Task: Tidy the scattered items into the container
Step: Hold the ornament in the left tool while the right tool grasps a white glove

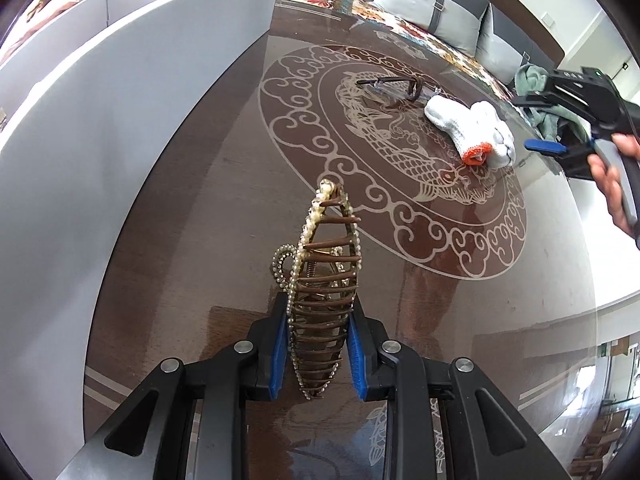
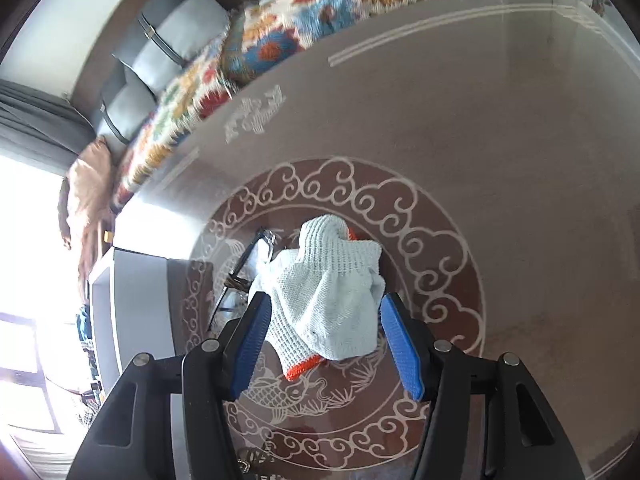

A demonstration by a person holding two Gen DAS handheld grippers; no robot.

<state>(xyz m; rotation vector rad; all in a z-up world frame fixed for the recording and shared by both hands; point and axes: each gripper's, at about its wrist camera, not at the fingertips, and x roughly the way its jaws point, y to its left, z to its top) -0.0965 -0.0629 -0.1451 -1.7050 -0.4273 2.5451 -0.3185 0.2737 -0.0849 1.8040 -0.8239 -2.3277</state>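
Our right gripper [image 2: 326, 344] stands spread, its 2 blue pads either side of the white knitted glove with orange cuff [image 2: 332, 292], seemingly not yet pressing. The glove's long axis runs from 12 to 6 o'clock, the cuff nearest us. Our left gripper [image 1: 318, 354] grips a brown pearl-edged hair clip [image 1: 320, 292]; the grey box container [image 1: 100, 120] lies at its 10 o'clock.

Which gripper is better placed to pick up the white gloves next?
The right gripper. Its jaws are open with the gloves lying between them on the table. The left gripper is already shut on a hair clip, away from the gloves.
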